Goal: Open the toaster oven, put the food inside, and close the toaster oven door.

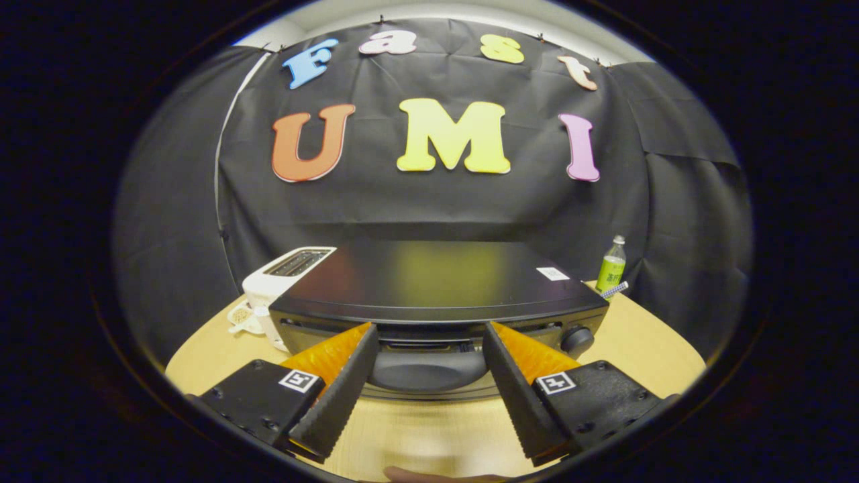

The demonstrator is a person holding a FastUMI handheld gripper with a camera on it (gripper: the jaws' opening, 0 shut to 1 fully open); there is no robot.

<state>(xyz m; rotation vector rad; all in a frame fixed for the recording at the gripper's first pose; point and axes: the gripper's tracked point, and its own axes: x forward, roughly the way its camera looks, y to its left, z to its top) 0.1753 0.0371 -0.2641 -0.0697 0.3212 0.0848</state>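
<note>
A black toaster oven (436,278) stands on the wooden table (644,349) right in front of me, seen from slightly above its flat top. Its door is shut, and the dark curved door handle (428,367) lies just ahead, between my two fingers. My gripper (429,335) is open, its orange-backed black fingers (339,382) spread to either side of the handle without pressing on it. A round knob (577,339) sits at the oven's front right corner. I cannot make out the food.
A white slot toaster (278,282) stands against the oven's left side. A green drink bottle (611,265) stands behind the oven's right corner. A fingertip of a person's hand (443,476) shows below my fingers at the table's near edge.
</note>
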